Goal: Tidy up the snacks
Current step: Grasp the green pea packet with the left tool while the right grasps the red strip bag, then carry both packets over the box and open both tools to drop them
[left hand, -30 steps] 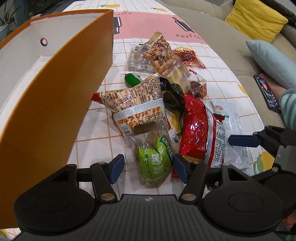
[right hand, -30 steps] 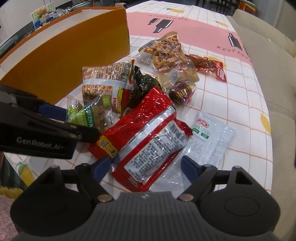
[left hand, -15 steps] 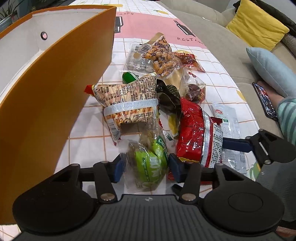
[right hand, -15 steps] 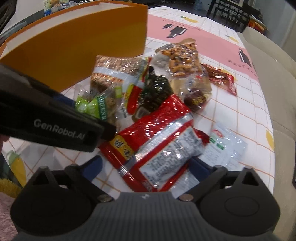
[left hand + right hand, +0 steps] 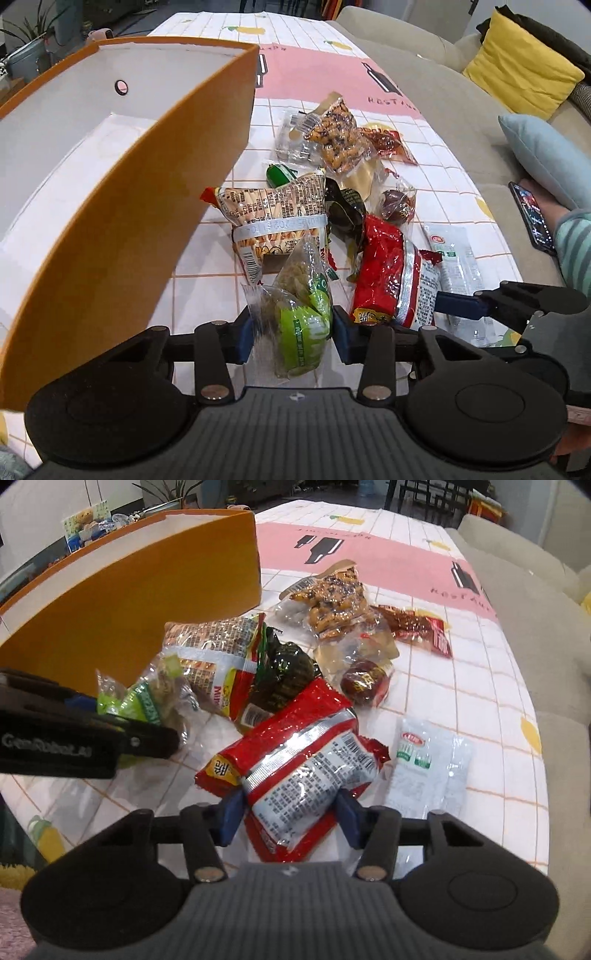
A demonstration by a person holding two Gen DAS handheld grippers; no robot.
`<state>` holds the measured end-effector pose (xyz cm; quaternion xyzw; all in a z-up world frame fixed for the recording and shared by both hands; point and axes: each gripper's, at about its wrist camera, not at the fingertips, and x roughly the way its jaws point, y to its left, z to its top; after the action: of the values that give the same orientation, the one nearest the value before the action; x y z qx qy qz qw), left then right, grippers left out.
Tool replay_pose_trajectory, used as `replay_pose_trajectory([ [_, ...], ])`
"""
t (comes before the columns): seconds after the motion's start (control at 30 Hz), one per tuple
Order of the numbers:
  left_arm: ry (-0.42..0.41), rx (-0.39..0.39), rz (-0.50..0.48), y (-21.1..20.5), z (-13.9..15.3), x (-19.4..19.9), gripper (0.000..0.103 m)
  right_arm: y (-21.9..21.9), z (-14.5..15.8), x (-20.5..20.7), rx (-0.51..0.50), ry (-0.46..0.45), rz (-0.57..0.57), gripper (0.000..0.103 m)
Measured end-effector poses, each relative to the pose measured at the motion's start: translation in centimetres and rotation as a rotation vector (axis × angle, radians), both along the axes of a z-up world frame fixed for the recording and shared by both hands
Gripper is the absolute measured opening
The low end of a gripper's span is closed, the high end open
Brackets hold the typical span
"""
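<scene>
Left hand-held gripper was clamped on the green pea packet, both blue pads pressed vs. its clear wrapper, pkt sticking up between the fingers, its far end toward the striped cracker bag. Couldn't tell whether it was off the bench. Right hand-held gripper had its pads tight on the near end of the red snack pack, white label side up, the rest of the pack resting on the bench.

The two tools sat close, left one just beside the red pack's left edge. Right of the red pack lay a clear white sachet, flat, touching it at the corner. Behind it a dark wrapped snack leaned on the cracker bag, w/ a round red-brown sweet just beside. Farther back: a bag of glazed nut pieces and a small red sachet, near each other.

Orange box, white inside, stood open at the left of the pile, its wall next to the cracker bag. Sofa w/ a yellow cushion ran along the bench's right side.
</scene>
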<state>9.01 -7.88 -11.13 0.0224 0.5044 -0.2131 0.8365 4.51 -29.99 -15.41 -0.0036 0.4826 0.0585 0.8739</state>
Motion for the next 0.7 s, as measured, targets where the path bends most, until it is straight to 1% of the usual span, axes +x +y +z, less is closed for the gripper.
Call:
replay_pose_trajectory([
  [0.23,-0.047,-0.013,0.003,0.4,1.8,-1.0,0.047,0.3,1.3,-1.2,-0.028,-0.033,0.022,0.049],
  [0.37,-0.065,-0.013,0.008,0.7,2.9,-1.8,0.048,0.2,2.5,-2.1,-0.028,-0.052,0.009,0.049],
  [0.5,-0.090,-0.023,0.030,1.3,4.4,-2.6,0.048,0.2,4.6,-3.2,-0.021,-0.113,0.001,0.049],
  [0.7,-0.149,-0.038,0.073,2.8,7.4,-3.6,0.048,1.3,8.1,-4.2,-0.009,-0.235,0.046,0.049],
])
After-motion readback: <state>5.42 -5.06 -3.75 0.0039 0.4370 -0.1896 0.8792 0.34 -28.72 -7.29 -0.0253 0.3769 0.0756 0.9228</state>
